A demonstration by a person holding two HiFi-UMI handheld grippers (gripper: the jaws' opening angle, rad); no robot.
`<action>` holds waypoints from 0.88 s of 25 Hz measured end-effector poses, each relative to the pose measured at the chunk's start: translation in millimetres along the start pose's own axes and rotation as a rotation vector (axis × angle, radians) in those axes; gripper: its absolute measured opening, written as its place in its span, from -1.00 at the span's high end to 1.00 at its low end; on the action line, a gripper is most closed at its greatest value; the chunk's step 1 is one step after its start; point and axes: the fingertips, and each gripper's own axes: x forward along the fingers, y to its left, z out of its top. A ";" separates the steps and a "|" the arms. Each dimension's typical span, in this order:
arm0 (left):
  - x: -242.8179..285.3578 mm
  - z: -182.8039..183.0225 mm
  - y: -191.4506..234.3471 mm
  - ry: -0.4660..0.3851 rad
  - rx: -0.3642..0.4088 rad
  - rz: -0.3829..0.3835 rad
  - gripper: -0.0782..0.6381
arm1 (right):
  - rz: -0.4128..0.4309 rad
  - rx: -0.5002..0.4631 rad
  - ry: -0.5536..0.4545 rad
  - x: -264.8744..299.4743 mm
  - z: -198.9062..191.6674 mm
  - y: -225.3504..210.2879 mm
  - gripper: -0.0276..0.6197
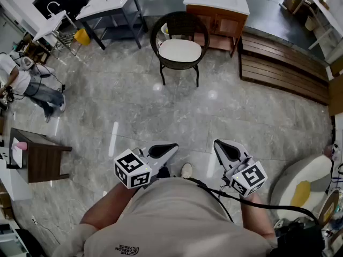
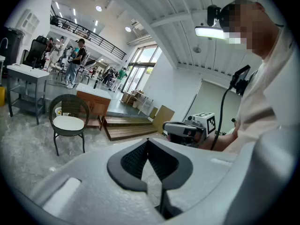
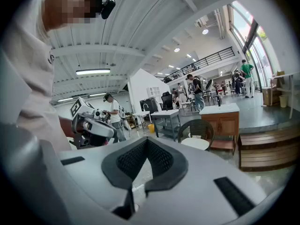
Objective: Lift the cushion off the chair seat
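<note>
Black pads (image 2: pixel 135 159), left gripper (image 2: pixel 148 140): pressed together at the tips, with nothing between them.
Right gripper (image 3: pixel 146 139): closed tip to tip as well, and empty.
Just past the jaws: bare stone floor (image 1: pixel 161 111). Each gripper shows off to one side of the other's nose.
Cushion (image 1: pixel 180 50): white, lying flat on the seat, well ahead of both jaws across open floor. It sits ahead and left of the left jaws, ahead and right of the right jaws. Nothing touches it.
Chair (image 1: pixel 185 20): dark wicker on thin legs, with a rounded back curving round the rear of the cushion.
Beyond the chair: a wooden cabinet (image 1: pixel 217 20) with a white top, and wooden steps (image 1: pixel 278 63) beside it.
Stage: I judge the approach has not begun, so the whole lift is ahead of me.
Risk, closed jaws: if I arrive like this I will only shove the cushion, so the jaws must spread first.
Risk, chair: it looks light and the floor polished, so dragging the cushion forward rather than up could skid or tip it.
Risk, wicker: reaching too deep could catch a jaw in the curved back.
Risk, grip: pinching one corner alone may let the cushion droop and slip.
Hand pose: I hold both grippers close to my body, side by side. Their noses tip slightly down and toe in toward each other, marker cubes nearest me, forearms bent.
</note>
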 end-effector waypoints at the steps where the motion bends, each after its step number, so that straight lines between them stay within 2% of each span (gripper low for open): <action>1: 3.6 2.2 4.3 -0.002 0.002 0.002 0.76 | -0.002 -0.002 0.000 1.6 0.5 -5.0 0.88; 7: 25.9 19.0 34.5 -0.005 -0.004 0.002 0.76 | -0.006 -0.007 0.006 20.5 6.9 -36.0 0.88; 11: 46.9 31.5 69.0 -0.004 -0.023 -0.014 0.76 | -0.009 -0.002 0.028 47.7 13.1 -63.1 0.88; 14: 66.8 45.9 108.5 -0.011 -0.042 -0.025 0.76 | 0.001 -0.021 0.082 77.0 18.2 -86.4 0.88; 18: 95.4 82.7 168.3 -0.031 -0.065 -0.033 0.76 | 0.002 -0.080 0.144 125.1 39.7 -123.8 0.85; 22: 118.7 116.6 228.0 -0.046 -0.070 -0.044 0.76 | -0.021 -0.097 0.145 181.1 70.1 -169.7 0.62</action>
